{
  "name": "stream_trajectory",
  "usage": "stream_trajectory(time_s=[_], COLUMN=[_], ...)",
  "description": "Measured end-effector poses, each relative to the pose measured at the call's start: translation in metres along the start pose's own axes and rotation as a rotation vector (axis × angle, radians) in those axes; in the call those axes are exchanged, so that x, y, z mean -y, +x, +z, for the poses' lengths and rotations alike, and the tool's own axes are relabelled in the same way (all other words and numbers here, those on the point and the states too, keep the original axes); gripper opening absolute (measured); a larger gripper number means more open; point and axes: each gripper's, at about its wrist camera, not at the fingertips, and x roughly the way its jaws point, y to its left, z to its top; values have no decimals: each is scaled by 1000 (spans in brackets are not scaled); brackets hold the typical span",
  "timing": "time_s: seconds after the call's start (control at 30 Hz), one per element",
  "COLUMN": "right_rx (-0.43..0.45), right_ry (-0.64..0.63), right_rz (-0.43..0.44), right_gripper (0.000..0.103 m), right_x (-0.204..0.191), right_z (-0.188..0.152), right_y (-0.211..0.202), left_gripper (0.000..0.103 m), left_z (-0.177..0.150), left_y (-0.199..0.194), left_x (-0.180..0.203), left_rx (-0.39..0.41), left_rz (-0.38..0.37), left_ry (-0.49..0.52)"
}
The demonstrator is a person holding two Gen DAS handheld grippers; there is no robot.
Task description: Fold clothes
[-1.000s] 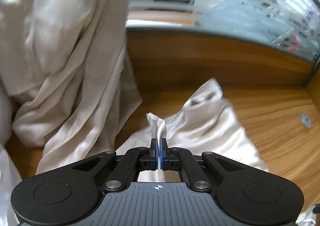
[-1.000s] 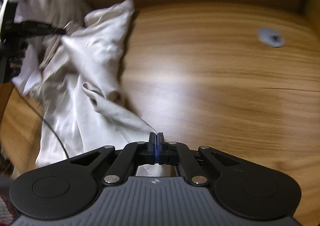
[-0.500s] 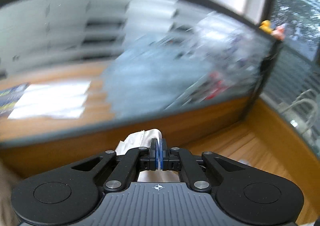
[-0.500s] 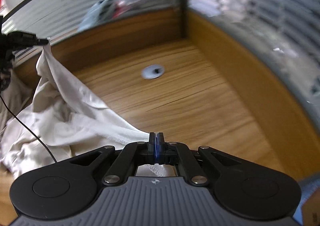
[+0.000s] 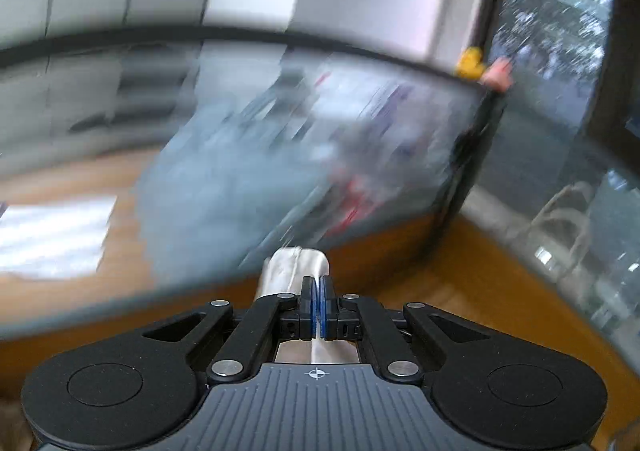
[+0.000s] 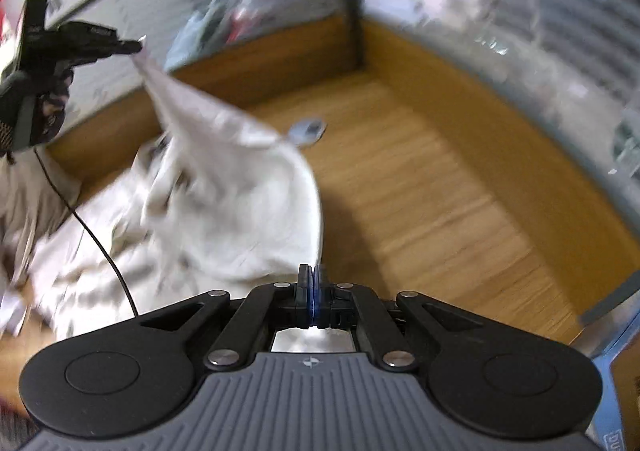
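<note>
Two tools pinch one pale garment [image 6: 224,187]: the left tool [image 5: 318,291] clamps a bunched corner, the right tool [image 6: 311,283] an edge, cloth slung between them above the table [image 6: 432,187]. Thin grips could slip, dropping it crumpled.

Both wrist views look forward, sharing the wooden table [image 6: 440,191] corner.

Bkgd behind glass partition [image 5: 280,171] blurred, unreadable.
</note>
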Motion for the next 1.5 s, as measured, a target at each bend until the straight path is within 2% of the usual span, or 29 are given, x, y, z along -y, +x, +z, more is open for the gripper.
stream_trajectory(time_s=[0.17,0.4,0.47,0.57,0.7,0.8,0.97,1.13,1.2,1.23,1.27,1.37,1.5], right_rx=[-185,-384,-369,-295,-234,-213,-233,-298,-322,-330,-338,-306,-233], right_ry=[-40,-73,-70,-66,-69,-109,-175,-212,-224,-232,-240,-240,-201], right_rz=[90,110,99,62,30,42,73,121,147,156,165,151,100], right_gripper=[1,7,13,25,25,25,25,25,20,8,0,0,0], right_x=[-11,-15,-13,-11,-6,-8,-16,-17,-16,-17,-18,-15,-1], right_z=[-24,-44,-36,-19,8,27,49,58,59,59,59,63,78], right_y=[24,57,57,60,81,104,145,179,187,189,190,184,163], left_gripper=[4,4,4,4,4,4,4,4,4,4,4,4,4], left_z=[-57,-119,-131,-134,-134,-132,-128,-123,-121,-120,-119,-116,-97], left_y=[-4,-3,-3,0,2,1,-3,-3,-3,-3,-3,-3,-1], left_x=[-49,-95,-103,-104,-98,-96,-100,-99,-98,-98,-98,-97,-91], left_rx=[-140,-263,-282,-289,-283,-278,-278,-276,-276,-275,-275,-274,-245], left_rz=[98,209,229,240,244,246,251,250,249,249,248,248,214], left_ry=[-80,-152,-173,-181,-187,-183,-187,-187,-186,-186,-186,-186,-191])
